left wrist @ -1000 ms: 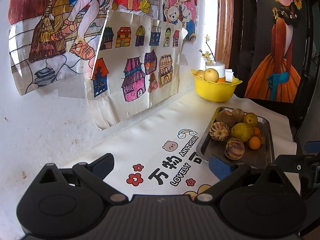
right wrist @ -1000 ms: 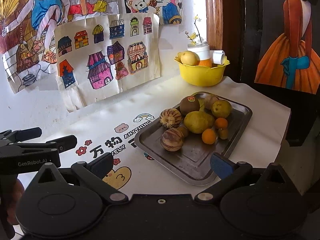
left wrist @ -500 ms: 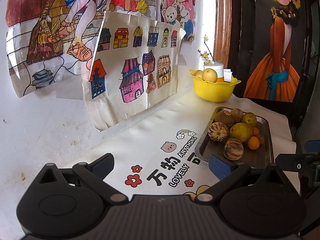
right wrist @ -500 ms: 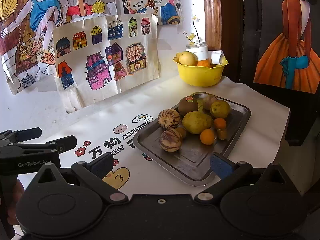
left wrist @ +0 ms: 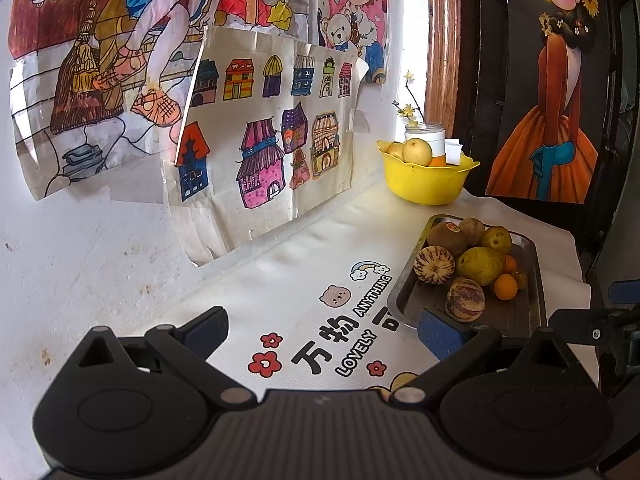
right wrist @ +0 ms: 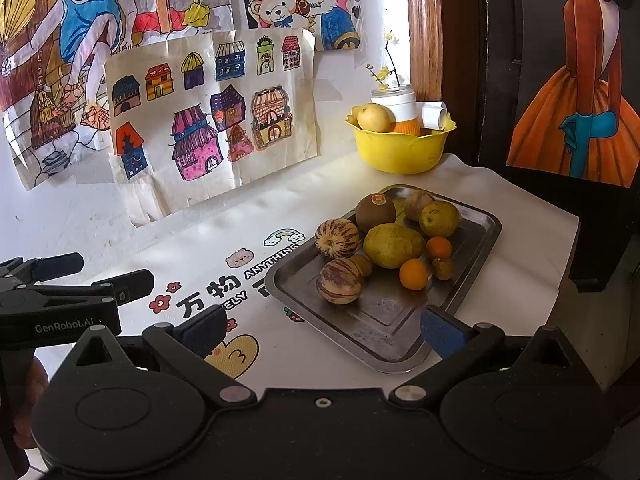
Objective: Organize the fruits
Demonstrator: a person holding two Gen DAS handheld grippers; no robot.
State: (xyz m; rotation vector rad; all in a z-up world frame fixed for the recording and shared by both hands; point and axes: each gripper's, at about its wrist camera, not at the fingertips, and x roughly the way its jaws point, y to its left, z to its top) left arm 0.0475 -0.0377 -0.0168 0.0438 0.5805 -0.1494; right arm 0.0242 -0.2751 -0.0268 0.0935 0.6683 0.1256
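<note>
Metal tray [right wrist: 476, 236] of fruit on a white printed tablecloth [right wrist: 256, 216], just ahead of the right gripper [right wrist: 320, 326], near edge between its spread blue-padded fingers [right wrist: 438, 330]. On the tray: two striped melons [right wrist: 339, 280], a kiwi with a sticker [right wrist: 375, 212], a large yellow-green pear [right wrist: 392, 246], small oranges [right wrist: 413, 274]. Yellow bowl [right wrist: 400, 148] holding a pale apple [right wrist: 373, 118] farther back, by the wall. Left gripper [left wrist: 322, 330] also spread wide and empty, over the tablecloth lettering, tray [left wrist: 536, 280] ahead and to its right. Compared with a second ago, almost no change: both grippers equally wide, tray slightly lower and farther left in the right view, fruit unmoved.
</note>
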